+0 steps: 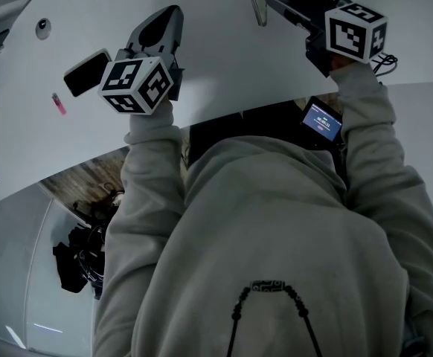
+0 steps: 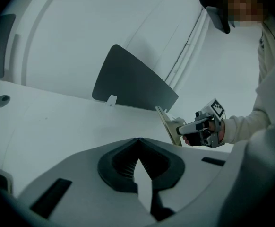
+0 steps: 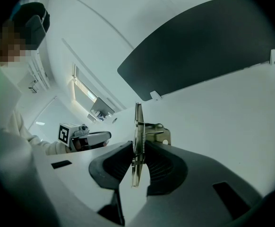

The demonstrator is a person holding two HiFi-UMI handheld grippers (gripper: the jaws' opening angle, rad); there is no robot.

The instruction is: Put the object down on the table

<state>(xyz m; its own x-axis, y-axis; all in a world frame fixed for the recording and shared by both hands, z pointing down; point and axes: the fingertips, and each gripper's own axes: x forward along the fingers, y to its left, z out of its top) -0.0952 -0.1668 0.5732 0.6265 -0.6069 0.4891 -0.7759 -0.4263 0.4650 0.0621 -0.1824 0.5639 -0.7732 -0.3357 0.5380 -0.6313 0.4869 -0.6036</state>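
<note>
**Right hand-held gripper clamps a thin plate on edge**

Right hand-held gripper (image 3: 136, 161) has its jaws narrowed onto a thin plate (image 3: 137, 126) with a wire spring on one face. The pads press both faces, and the plate stands upright, edge toward the camera. It sits in front of the dark panel (image 3: 199, 46) at the back of the white bench (image 3: 232, 112) — low over the bench, though no view shows whether it touches. From the left gripper view the plate (image 2: 167, 125) is just before the panel's (image 2: 133, 82) near corner. Left hand-held gripper (image 2: 139, 150) is closed tip to tip with nothing in it — it hangs over the bench, farther from the panel than the plate.
</note>
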